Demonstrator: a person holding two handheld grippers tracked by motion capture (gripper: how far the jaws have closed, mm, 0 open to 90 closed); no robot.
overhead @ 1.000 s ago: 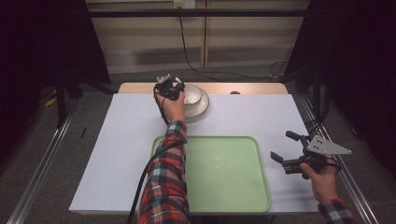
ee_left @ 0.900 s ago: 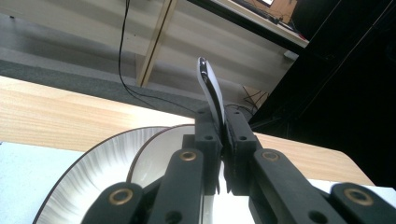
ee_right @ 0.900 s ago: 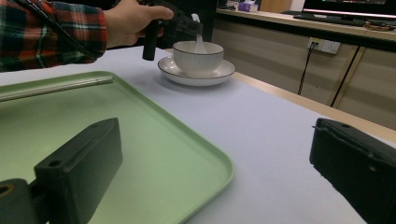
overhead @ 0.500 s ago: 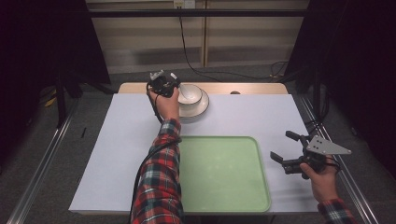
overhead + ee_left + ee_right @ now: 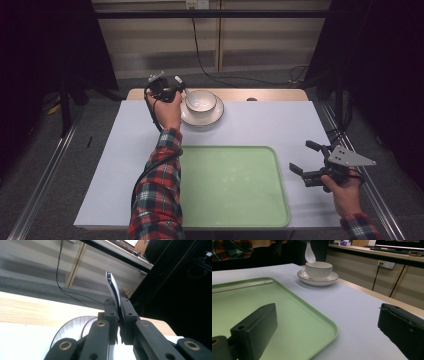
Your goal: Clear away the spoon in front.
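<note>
Since a second ago the left gripper [image 5: 176,88] has drawn up and a little to the left of the bowl [image 5: 201,100], bringing a white spoon [image 5: 309,254] out with it; the right hand hasn't budged. The left gripper's jaws are pressed tight on the spoon's handle [image 5: 113,290], which stands up between them in the left gripper view.

Seen from the right gripper view, the spoon hangs nearly upright just above the bowl's near rim, scoop end down and handle up, so its long axis runs close to vertical with a slight lean. The bowl sits on its saucer [image 5: 202,112] at the far edge of the tabletop [image 5: 125,150].

My guess is the spoon is bound for the green tray [image 5: 235,185]. To do that well, I'd lift until the scoop clears the rim, then carry it across slowly, keeping the pinch firm so the smooth handle doesn't swivel, and tip it towards level only over the tray.

Over on the right, the right gripper [image 5: 309,162] rests beside the tray's edge with jaws spread wide, holding nothing.
</note>
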